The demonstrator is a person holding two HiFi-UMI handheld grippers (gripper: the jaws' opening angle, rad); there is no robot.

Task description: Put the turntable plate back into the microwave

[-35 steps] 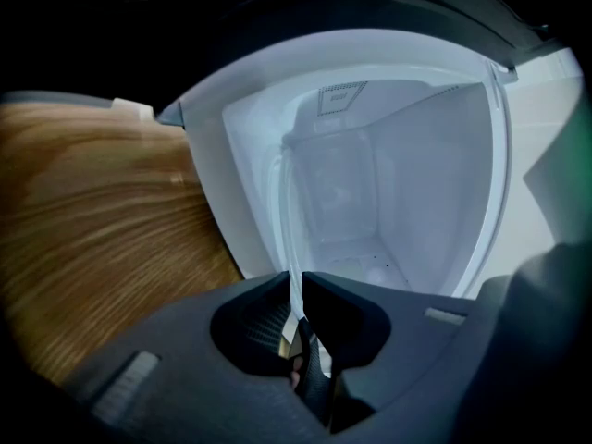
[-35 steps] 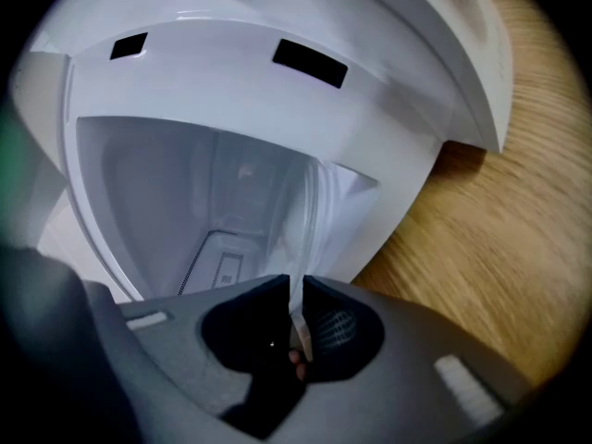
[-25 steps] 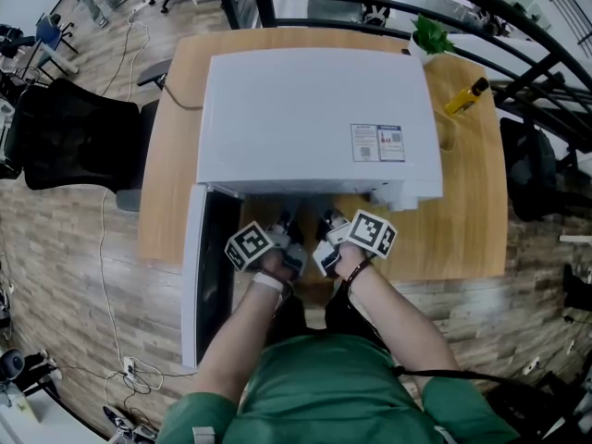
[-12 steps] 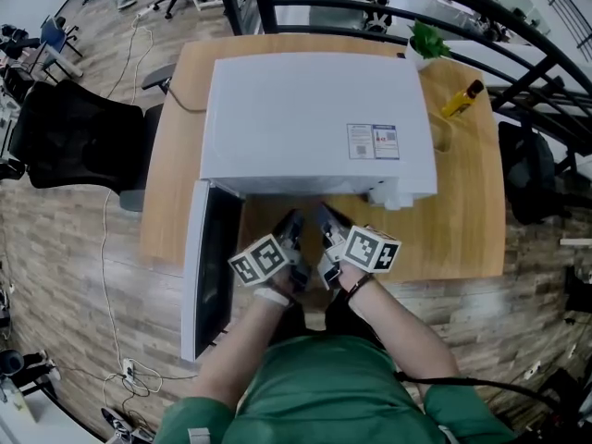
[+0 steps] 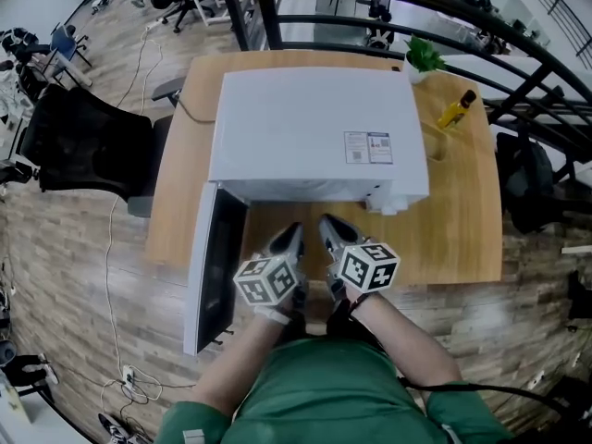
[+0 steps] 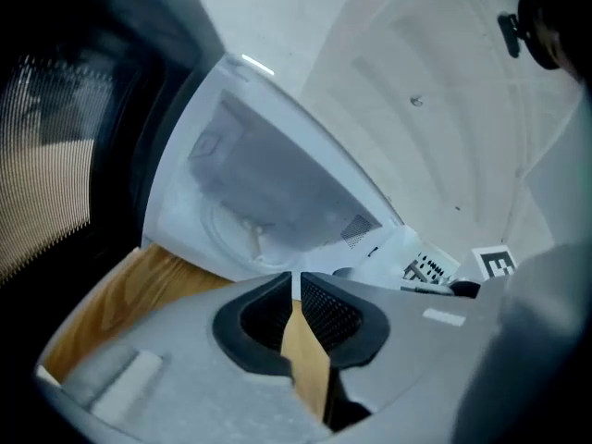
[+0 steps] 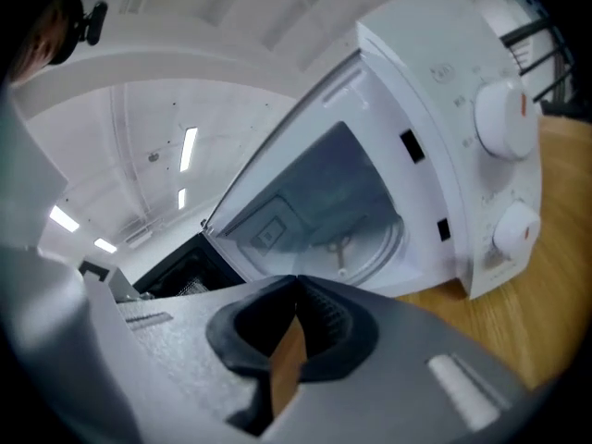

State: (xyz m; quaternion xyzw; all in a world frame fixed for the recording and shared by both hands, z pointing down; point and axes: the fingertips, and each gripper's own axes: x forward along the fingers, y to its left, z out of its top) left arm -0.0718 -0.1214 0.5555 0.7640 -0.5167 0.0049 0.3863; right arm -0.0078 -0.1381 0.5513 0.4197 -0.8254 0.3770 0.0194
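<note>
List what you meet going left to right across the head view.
In order: black chair → microwave door, open → left gripper, jaws closing with nothing between → right gripper, shut and empty → potted plant → yellow bottle.

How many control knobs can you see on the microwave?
2. Both are on the microwave front panel, right of its open cavity: the upper knob, and the lower knob below it. No others show.

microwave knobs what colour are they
White knobs with a small orange mark each, best in the right gripper view.
</note>
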